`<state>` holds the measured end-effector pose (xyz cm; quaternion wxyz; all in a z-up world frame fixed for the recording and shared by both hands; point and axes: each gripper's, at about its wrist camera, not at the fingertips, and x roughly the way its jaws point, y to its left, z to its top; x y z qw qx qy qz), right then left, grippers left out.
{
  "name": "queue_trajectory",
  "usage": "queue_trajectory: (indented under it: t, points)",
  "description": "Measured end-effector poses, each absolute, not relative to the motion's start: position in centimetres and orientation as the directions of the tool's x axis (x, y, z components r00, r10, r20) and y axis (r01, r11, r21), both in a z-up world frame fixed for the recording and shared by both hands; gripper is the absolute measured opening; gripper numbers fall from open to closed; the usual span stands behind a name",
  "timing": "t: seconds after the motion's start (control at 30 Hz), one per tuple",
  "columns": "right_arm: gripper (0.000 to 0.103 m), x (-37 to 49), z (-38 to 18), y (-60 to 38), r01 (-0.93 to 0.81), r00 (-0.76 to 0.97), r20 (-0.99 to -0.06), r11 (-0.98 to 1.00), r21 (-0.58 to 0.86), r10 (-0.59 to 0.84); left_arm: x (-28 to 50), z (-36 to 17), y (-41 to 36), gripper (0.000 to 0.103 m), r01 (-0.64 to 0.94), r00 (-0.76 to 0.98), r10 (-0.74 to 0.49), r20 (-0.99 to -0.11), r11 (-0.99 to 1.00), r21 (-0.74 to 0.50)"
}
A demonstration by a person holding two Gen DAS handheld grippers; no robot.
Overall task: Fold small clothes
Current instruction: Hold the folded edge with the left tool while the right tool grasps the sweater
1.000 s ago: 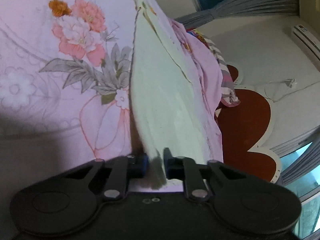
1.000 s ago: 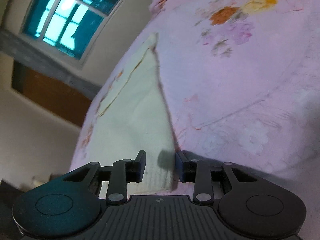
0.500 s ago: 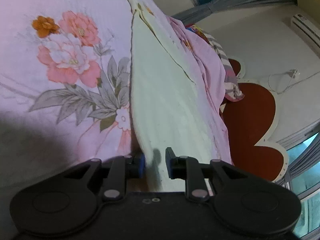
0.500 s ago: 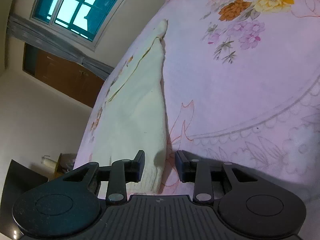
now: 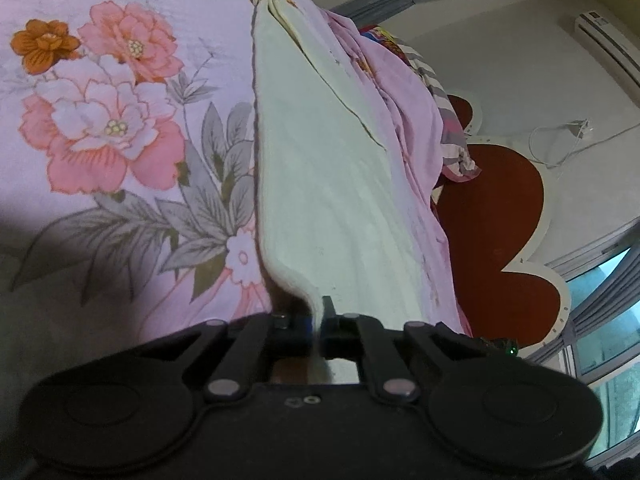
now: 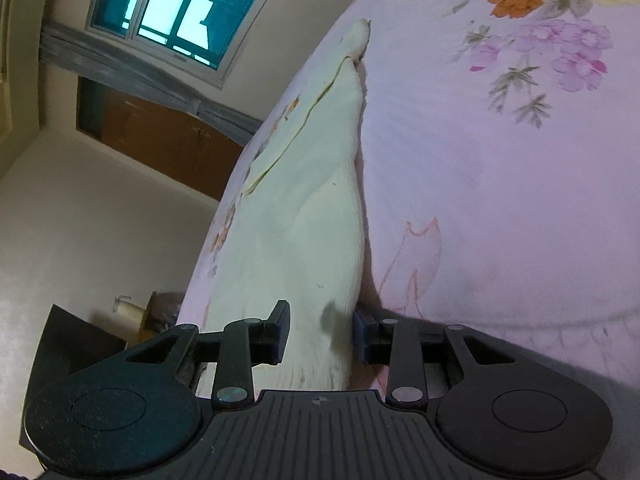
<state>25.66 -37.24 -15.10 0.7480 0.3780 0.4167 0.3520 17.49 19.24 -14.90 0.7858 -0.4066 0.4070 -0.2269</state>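
The pink floral-print bedsheet (image 5: 120, 128) fills most of both views. Only the left wrist view catches the dark red cloud-shaped headboard (image 5: 496, 216), the striped pillow (image 5: 452, 120) and the white wall air conditioner (image 5: 608, 48). The right wrist view has its own stuff instead: the arched teal window (image 6: 180, 4) and a brown wooden door (image 6: 160, 140).

The pale cream knit garment (image 5: 320, 168) lies stretched long on the sheet, running away from both cameras. The left gripper (image 5: 316, 322) has its fingers pinched tight on the near cream edge, lifting it a little. The right gripper (image 6: 320, 332) has fingers spread wide, straddling the near end of the garment (image 6: 304, 240) without clamping it.
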Motion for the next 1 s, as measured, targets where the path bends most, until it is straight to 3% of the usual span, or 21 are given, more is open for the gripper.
queue_trajectory:
  t: [0.03, 0.07, 0.1, 0.2, 0.3, 0.43, 0.67, 0.87, 1.0]
  points:
    - [0.033, 25.7, -15.1, -37.1, -0.217, 0.398, -0.362, 0.469, 0.856, 0.843, 17.4, -14.8, 19.2, 0.006, 0.028, 0.564, -0.686, -0.46, 0.572, -0.82]
    - [0.024, 25.7, -15.0, -37.1, -0.224, 0.396, -0.376, 0.485, 0.845, 0.838, 17.3, -14.8, 19.2, 0.005, 0.034, 0.563, -0.686, -0.462, 0.577, -0.816]
    - [0.003, 25.7, -15.0, -36.8, -0.228, 0.391, -0.402, 0.51, 0.83, 0.828, 17.2, -14.7, 19.2, 0.003, 0.037, 0.561, -0.687, -0.462, 0.578, -0.815]
    - [0.003, 25.1, -14.5, -36.6, -0.26, 0.398, -0.394, 0.514, 0.818, 0.828, 17.0, -14.3, 19.3, 0.003, 0.071, 0.546, -0.738, -0.397, 0.513, -0.856]
    - [0.003, 24.9, -12.9, -37.0, -0.301, 0.422, -0.339, 0.482, 0.823, 0.841, 17.1, -13.5, 19.7, 0.002, 0.074, 0.573, -0.724, -0.383, 0.511, -0.856]
    - [0.003, 26.5, -10.1, -36.5, -0.347, 0.466, -0.296, 0.48, 0.806, 0.834, 19.1, -11.3, 20.8, 0.002, 0.11, 0.649, -0.703, -0.291, 0.465, -0.879]
    - [0.003, 37.7, -5.0, -33.3, -0.384, 0.523, -0.233, 0.471, 0.794, 0.82, 31.3, -7.4, 22.6, 0.002, 0.159, 0.722, -0.655, -0.224, 0.472, -0.867]
    - [0.003, 51.8, -5.1, -29.5, -0.332, 0.547, -0.236, 0.467, 0.82, 0.803, 43.1, -6.9, 25.6, 0.002, 0.104, 0.755, -0.605, -0.253, 0.492, -0.864]
    - [0.003, 59.5, -7.8, -28.7, -0.224, 0.556, -0.33, 0.52, 0.824, 0.763, 48.9, -8.1, 26.0, 0.002, 0.047, 0.77, -0.565, -0.297, 0.514, -0.856]
